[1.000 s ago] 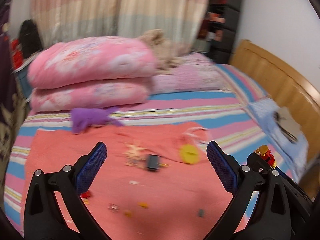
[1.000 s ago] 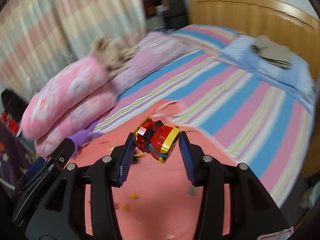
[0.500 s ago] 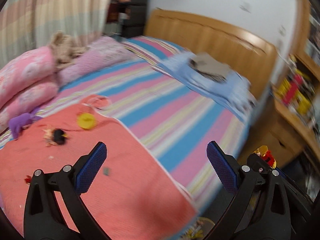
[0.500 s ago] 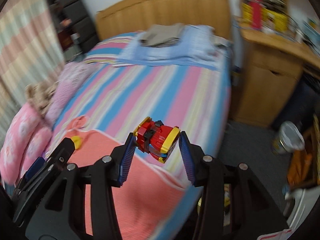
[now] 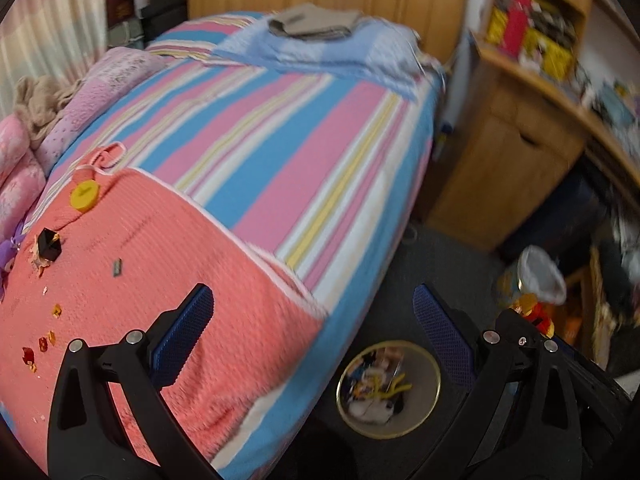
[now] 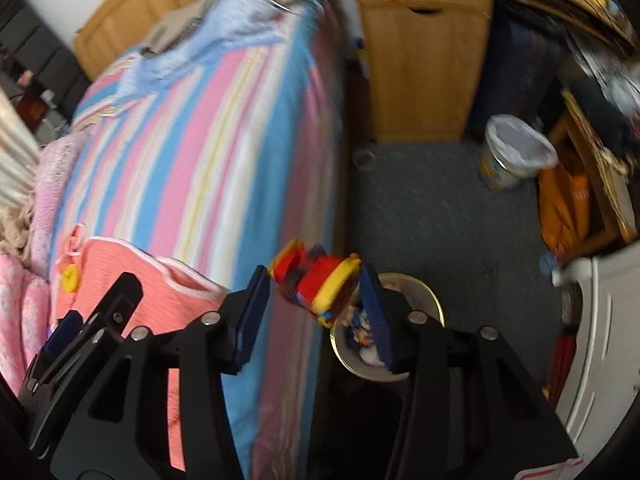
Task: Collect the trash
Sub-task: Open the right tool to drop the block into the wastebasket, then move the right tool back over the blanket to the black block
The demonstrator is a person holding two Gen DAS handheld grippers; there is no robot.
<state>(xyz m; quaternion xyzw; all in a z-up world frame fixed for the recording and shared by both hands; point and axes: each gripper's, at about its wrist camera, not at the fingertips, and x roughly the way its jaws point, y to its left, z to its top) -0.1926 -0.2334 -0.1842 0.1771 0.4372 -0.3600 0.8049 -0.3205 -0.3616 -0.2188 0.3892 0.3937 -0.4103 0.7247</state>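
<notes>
1. The right gripper [image 6: 316, 300] clamps a red and yellow brick toy [image 6: 316, 284] between its pads; the round bin [image 6: 430, 300] sits on the floor just beyond and below its right finger.
2. The left gripper [image 5: 312, 332] gapes wide, holding nothing; the bin [image 5: 434, 364] lies between its fingers, the coral mat [image 5: 160, 248] with scraps [image 5: 42, 344] off its left finger.

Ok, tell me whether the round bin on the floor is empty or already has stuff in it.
Not empty. The round bin by the bed holds a jumble of colourful bits and white scraps, seen in the left wrist view.
</notes>
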